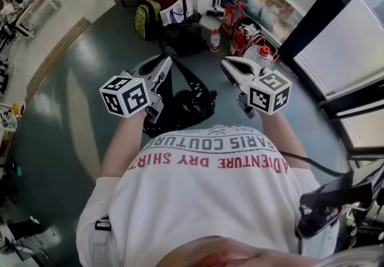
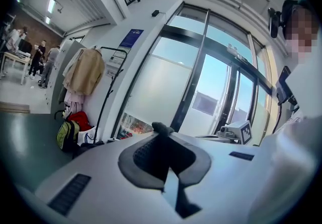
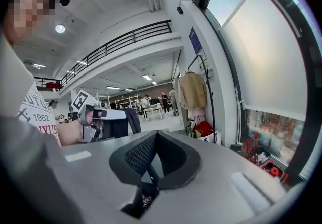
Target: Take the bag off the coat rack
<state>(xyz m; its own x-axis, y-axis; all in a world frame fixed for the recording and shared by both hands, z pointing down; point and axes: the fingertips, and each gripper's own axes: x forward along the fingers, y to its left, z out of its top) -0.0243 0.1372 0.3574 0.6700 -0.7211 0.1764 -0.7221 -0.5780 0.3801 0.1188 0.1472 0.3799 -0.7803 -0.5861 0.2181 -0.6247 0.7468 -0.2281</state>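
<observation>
Bag [image 1: 187,108] hanging below left claw [image 1: 166,56], strap [image 1: 185,75] pinched in jaws

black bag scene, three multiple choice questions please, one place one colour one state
1. Where is the black bag? A on the floor; B hanging from the left gripper; C on a shelf.
2. What colour is the coat on the coat rack? A beige; B blue; C green.
3. The left gripper's jaws are: A wide apart; B shut on the strap; C shut on a bottle.
Answers: 1 B, its strap runs up to that gripper; 2 A, a beige coat hangs there; 3 B, the strap pokes out between closed pads.
</observation>
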